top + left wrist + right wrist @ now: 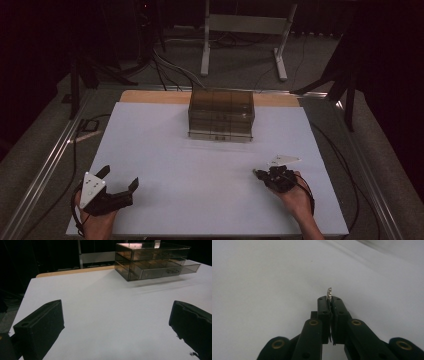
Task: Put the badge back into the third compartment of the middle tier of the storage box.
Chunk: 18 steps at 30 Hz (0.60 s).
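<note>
In the high view the left gripper [120,181] sits at the lower left of the frame, held in the person's left hand [92,220] near the front edge of the white table [200,165], its two black jaws spread wide with nothing between them. The left gripper view agrees: one jaw rises at the lower left and the other at the lower right of that frame, with only bare white surface in the broad gap. The right gripper [256,173] lies at the lower right of the high view, held in the right hand [295,197], pointing toward the left of the frame just above the table. In the right gripper view its jaws are pressed together on a small, thin metal piece [329,293], which stands on edge and sticks up a little past the tips near the middle of the frame; what the piece is cannot be told. A smoky transparent drawer box [221,115] stands at the upper middle of the high view, toward the table's far edge, well apart from both grippers; in the left gripper view it appears at the upper right [152,261], with its lower drawer pulled partly out.
</note>
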Each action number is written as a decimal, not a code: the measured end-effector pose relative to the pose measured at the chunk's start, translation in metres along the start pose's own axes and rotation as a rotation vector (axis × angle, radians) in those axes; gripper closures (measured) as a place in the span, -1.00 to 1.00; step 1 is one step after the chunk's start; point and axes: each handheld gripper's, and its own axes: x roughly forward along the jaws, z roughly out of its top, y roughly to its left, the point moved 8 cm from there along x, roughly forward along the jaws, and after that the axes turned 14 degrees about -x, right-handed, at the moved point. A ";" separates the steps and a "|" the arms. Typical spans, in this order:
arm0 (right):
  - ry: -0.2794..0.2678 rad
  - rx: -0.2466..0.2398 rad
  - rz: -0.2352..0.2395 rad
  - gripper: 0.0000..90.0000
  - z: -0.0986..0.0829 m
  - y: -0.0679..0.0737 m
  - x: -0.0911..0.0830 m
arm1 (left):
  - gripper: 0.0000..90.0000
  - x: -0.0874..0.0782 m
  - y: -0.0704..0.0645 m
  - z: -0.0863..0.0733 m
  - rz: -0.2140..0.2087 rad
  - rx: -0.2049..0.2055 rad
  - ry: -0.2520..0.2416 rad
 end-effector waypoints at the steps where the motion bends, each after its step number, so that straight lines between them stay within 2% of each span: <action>1: -0.003 0.002 0.001 0.95 0.001 0.000 0.000 | -0.98 0.000 0.000 0.000 0.000 0.000 0.000; 18: -0.074 0.047 0.015 0.95 0.012 -0.003 -0.010 | -0.98 0.000 0.000 0.000 -0.004 0.001 0.002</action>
